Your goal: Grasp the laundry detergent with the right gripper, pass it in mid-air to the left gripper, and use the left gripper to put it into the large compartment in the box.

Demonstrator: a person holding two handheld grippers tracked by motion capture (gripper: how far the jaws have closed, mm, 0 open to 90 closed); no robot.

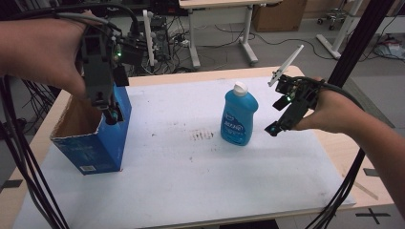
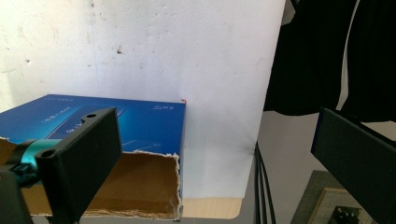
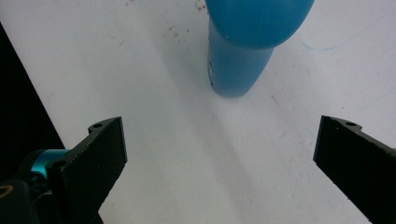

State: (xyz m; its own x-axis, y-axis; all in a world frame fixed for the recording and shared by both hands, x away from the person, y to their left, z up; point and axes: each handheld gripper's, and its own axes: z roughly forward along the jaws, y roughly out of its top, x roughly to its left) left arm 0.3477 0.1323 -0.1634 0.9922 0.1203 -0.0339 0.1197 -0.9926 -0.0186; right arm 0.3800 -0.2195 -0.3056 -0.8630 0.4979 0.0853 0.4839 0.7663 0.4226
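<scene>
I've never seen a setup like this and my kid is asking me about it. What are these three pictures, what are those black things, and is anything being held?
There is no robot here: a person holds a hand-operated gripper in each hand. The high view looks down on the table, which carries a white sheet. The left gripper hangs over an open blue box with a torn cardboard rim. The right gripper is beside an upright blue bottle with a white cap, not touching it.

The other two pictures come from cameras riding on the grippers. The black slabs at the bottom of each are that gripper's two jaws. The left gripper view looks down at the box, the right gripper view at the bottle's lower half. In both, the jaws stand wide apart, so nothing is held.
</scene>
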